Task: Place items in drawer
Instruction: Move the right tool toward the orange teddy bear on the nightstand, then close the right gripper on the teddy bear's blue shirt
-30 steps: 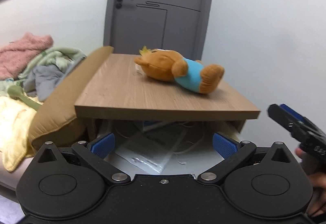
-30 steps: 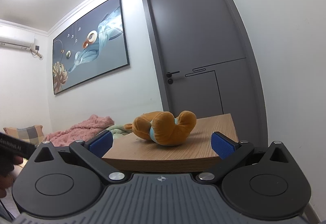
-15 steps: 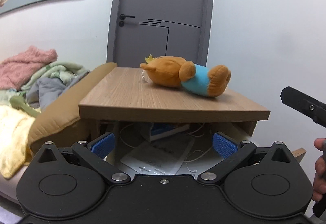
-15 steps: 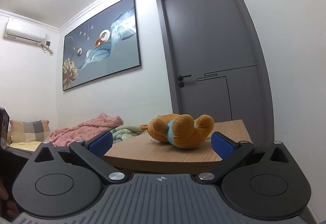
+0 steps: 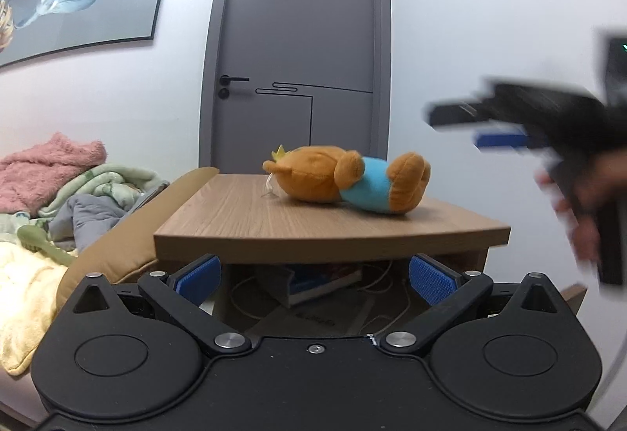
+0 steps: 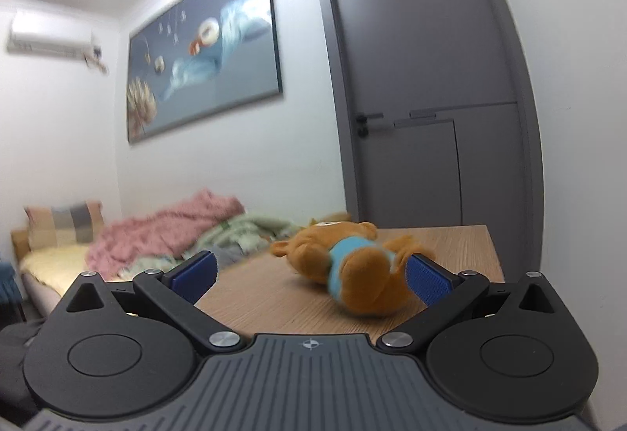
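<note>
Plush bear x1 on nightstand, both grippers' fingers wide, empty

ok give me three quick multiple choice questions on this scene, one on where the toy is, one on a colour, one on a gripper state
1. Where is the plush toy?
A on the wooden tabletop
B in the drawer
C on the bed

2. What colour is the toy's shirt?
A red
B light blue
C green

3. How is the right gripper?
A shut on the toy
B shut and empty
C open

Answers: 1 A, it lies on its side on the tabletop. 2 B, a light blue band shows around its middle. 3 C, its blue fingers stand wide apart with the toy ahead.
</note>
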A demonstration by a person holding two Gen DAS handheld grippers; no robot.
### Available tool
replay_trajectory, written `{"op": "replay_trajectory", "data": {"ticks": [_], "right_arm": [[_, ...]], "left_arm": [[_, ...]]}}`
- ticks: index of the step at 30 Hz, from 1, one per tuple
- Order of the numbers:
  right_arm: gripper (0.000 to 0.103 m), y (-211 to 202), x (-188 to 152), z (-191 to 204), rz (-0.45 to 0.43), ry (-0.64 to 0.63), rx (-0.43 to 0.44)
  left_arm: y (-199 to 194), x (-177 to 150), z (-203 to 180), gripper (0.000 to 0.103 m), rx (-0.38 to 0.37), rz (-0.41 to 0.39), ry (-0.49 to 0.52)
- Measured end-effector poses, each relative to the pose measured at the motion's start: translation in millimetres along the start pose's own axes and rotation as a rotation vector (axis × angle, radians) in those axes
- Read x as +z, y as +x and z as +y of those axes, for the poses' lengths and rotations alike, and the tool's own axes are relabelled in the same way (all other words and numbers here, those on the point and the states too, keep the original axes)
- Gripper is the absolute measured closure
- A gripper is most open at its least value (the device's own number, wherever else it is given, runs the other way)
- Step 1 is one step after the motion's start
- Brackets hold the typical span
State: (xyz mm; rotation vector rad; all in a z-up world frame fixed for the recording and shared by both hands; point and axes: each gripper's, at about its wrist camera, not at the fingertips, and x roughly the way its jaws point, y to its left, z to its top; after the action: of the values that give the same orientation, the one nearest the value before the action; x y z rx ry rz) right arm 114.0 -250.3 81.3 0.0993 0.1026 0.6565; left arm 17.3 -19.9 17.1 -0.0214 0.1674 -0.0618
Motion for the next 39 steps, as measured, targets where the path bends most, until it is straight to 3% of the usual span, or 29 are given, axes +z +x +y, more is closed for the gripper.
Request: {"op": "replay_trajectory", "data": {"ticks": [7, 10, 16, 21, 24, 29, 32, 39], "right_arm": [[0.000, 110, 56, -13, 0.299, -0.063, -0.065], [0.000, 142, 58, -11, 0.364, -0.121, -0.122], [0.000, 183, 44, -18, 0.518, -0.152, -0.153], [0.000, 191, 34, -27, 0.581, -0.089, -0.104], [0.007, 194, 30, -31, 0.661, -0.018, 0.012], [0.038, 182, 36, -27, 0.646, -0.017, 0.040], [0.045, 175, 39, -21, 0.633, -0.035, 0.034], [0.046, 161, 55, -1, 0.593, -0.092, 0.007]], "left_arm": [[-3, -5, -3, 0.001, -0.017, 0.013, 0.002], [-4, -5, -3, 0.001, -0.043, 0.028, -0.005], [-8, -4, -2, 0.001, -0.084, 0.032, -0.018], [-9, -1, 0, 0.001, -0.103, 0.043, -0.049], [-9, 0, 0, 0.001, -0.109, 0.048, -0.054], [-6, 0, -2, 0.001, -0.105, 0.046, -0.053], [-3, -1, -3, 0.001, -0.096, 0.052, -0.048], [-1, -5, -4, 0.001, -0.089, 0.052, -0.030]]}}
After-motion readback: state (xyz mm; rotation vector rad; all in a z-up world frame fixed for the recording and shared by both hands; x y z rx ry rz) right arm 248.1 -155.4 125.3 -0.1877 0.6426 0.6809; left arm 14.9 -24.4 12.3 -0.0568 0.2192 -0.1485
